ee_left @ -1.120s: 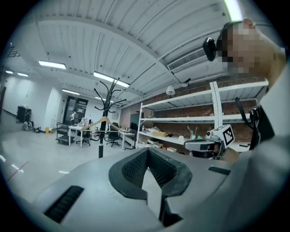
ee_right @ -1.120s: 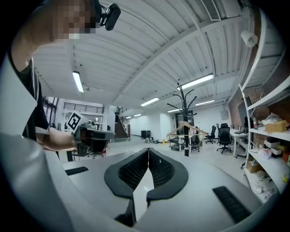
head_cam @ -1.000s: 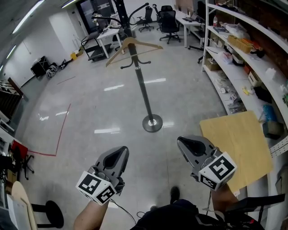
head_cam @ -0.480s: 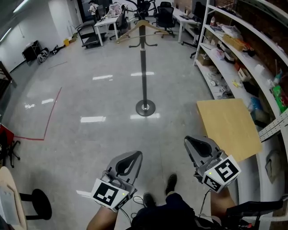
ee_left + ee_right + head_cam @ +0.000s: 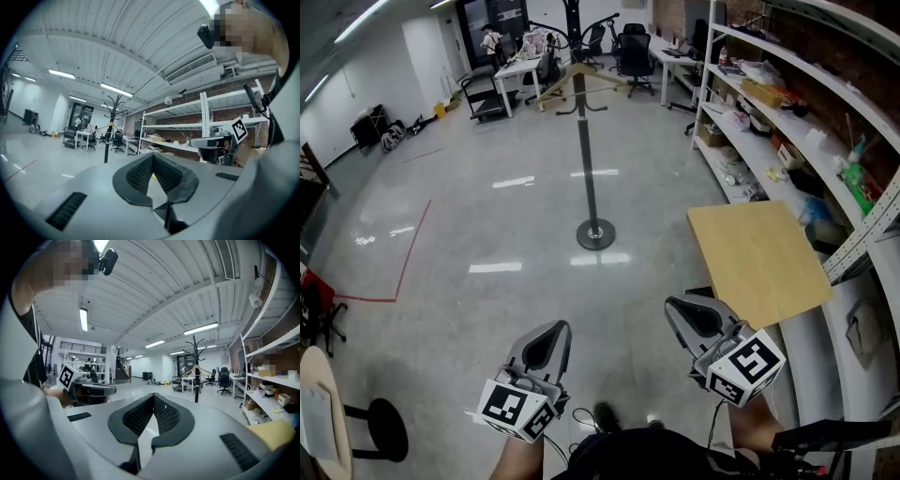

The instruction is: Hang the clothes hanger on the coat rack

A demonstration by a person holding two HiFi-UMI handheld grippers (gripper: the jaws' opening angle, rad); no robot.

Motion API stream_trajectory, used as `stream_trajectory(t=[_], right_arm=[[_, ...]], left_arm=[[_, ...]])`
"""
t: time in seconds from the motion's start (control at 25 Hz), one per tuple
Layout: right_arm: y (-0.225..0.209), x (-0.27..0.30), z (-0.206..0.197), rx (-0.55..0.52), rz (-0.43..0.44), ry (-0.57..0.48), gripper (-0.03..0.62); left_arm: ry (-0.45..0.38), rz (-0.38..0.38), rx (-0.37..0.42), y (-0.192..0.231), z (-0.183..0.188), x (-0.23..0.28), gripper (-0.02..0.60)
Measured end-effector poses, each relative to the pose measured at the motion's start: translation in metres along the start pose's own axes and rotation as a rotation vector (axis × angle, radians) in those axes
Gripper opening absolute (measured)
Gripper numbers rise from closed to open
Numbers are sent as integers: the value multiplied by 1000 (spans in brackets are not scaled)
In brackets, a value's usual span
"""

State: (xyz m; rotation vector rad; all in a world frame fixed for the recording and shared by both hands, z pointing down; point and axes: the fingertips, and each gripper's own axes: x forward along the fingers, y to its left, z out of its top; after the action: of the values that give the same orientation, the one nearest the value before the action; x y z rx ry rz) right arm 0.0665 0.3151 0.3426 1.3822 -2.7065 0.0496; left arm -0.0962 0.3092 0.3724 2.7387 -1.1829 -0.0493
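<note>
A wooden clothes hanger [image 5: 579, 79] hangs on the black coat rack [image 5: 585, 155], which stands on its round base [image 5: 595, 234] in the middle of the floor, well ahead of me. Low in the head view, my left gripper [image 5: 554, 330] and right gripper [image 5: 677, 307] are both shut and hold nothing, far short of the rack. In the left gripper view the hanger [image 5: 108, 124] and the rack [image 5: 111, 123] look small and distant beyond the shut left gripper [image 5: 152, 157]. The right gripper view shows the hanger [image 5: 196, 367] on the rack [image 5: 195, 383] past the right gripper [image 5: 153, 396].
A light wooden board [image 5: 757, 258] lies by the metal shelving [image 5: 787, 122] along the right. Desks and office chairs [image 5: 630, 52] and a cart [image 5: 483, 89] stand at the back. A red line [image 5: 408, 258] marks the floor at left, and a black stool [image 5: 382, 424] is at lower left.
The head view has swung, so the rack now stands upright at centre and a little farther off. Both grippers stay low, shut and empty.
</note>
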Motion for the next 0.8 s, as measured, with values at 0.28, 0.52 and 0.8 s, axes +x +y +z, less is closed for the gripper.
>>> stream_trajectory(t=[0.28, 0.52, 0.8], right_arm=[[-16, -76, -15, 53, -28, -18, 8], [-31, -98, -22, 72, -25, -24, 8], [-6, -101, 0, 38, -50, -50, 8]], left_arm=[[30, -1, 19, -75, -11, -8, 0], [55, 23, 46, -103, -12, -7, 0], [5, 2, 53, -97, 5, -32, 0]])
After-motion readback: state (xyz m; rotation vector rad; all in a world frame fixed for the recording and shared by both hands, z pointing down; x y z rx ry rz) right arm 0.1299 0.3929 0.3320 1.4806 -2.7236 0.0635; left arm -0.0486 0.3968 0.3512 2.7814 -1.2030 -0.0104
